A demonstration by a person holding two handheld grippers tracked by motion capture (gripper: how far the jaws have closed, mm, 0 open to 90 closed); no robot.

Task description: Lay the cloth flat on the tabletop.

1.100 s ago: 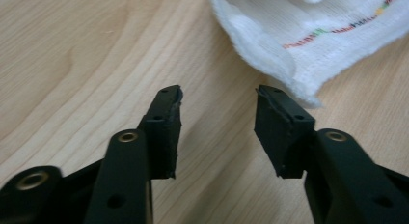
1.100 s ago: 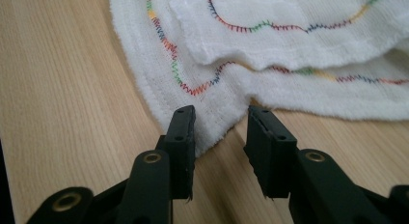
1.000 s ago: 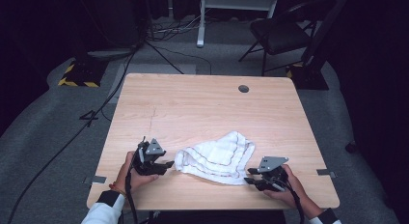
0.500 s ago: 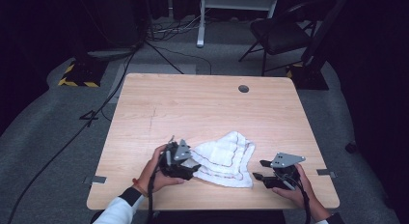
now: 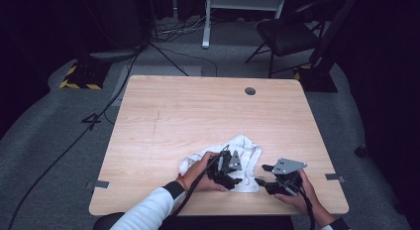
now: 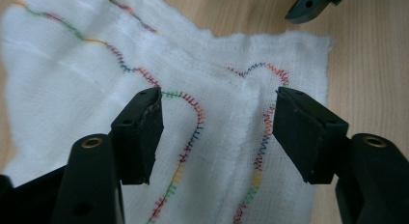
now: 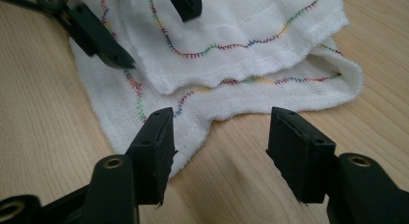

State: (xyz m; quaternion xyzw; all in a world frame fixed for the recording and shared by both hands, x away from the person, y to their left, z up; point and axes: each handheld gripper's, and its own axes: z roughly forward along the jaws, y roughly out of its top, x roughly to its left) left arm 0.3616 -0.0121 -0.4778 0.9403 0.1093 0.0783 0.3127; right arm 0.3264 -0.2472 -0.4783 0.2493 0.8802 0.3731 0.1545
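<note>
Wood table [image 5: 188,116] is carrying a crumpled white cloth [image 5: 245,150] with wavy multicolored stitching near its front edge. Left gripper [image 5: 229,171] is hovering over the cloth, jaws spread wide with a stitched fold [image 6: 251,118] between them, nothing clamped. Right gripper [image 5: 267,183] is sitting just beside the cloth's edge [image 7: 212,115], jaws parted too, over bare wood.

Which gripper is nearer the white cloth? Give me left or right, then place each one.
Left. The left gripper hangs over the white cloth, jaws open above its stitched folds. The right gripper sits just off the cloth's near edge, jaws open over bare table.
</note>
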